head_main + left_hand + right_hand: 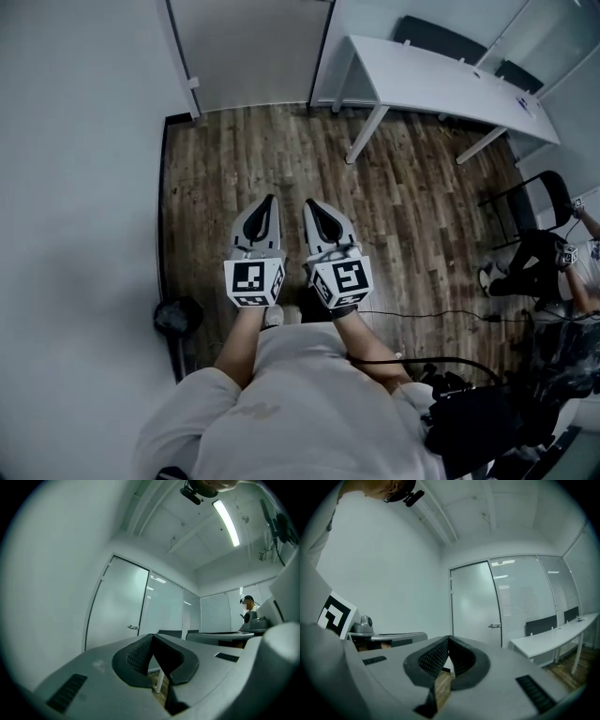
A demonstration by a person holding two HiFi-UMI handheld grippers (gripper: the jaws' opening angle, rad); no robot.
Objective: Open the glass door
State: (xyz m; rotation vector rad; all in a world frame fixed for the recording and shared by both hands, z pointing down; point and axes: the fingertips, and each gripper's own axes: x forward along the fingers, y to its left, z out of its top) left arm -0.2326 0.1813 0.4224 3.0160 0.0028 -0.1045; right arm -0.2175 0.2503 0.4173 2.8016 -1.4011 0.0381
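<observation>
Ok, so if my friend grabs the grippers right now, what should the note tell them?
Left gripper: jaws shut, nothing in them, pointing level toward the glass door.
Right gripper: jaws shut, nothing in them, side by side with the left one.
Door: looks closed, ahead across the wooden floor. Its handle sits near the right edge, on the side of the white desk.
Done: nothing yet; neither gripper touches the door.
Left: walk up, probably open one gripper and close it on the handle, then work the door open.
</observation>
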